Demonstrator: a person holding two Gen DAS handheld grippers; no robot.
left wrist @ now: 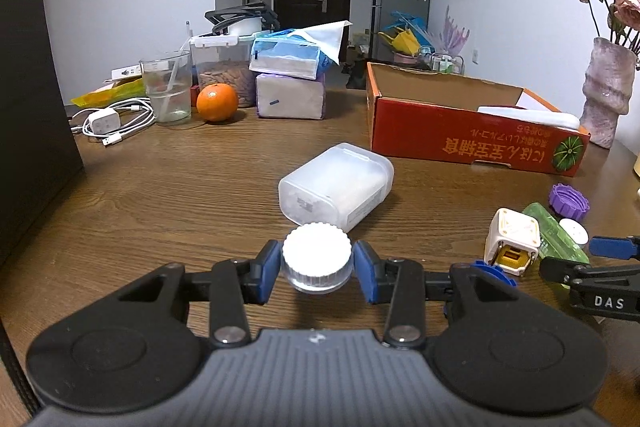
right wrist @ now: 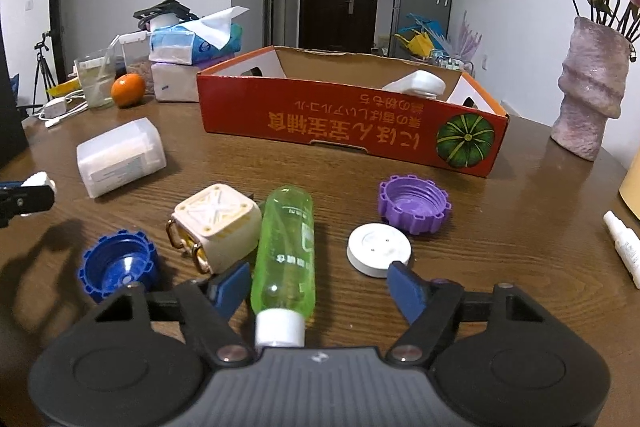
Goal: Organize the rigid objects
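Two blue pads of the left gripper [left wrist: 317, 265] press a white ridged round cap [left wrist: 317, 253] from either side, seemingly lifted off the brown wooden surface [left wrist: 180, 195] for carrying. A frosted white plastic container [left wrist: 336, 185] lies on its side just beyond at 12 o'clock; the open red cardboard box [left wrist: 472, 141], the likely destination, sits farther off at 1 o'clock. The right gripper [right wrist: 318, 285] is spread wide and holds nothing, straddling the lower end of a green transparent plastic bottle [right wrist: 286, 251] lying lengthwise, apparently positioned to grasp it.
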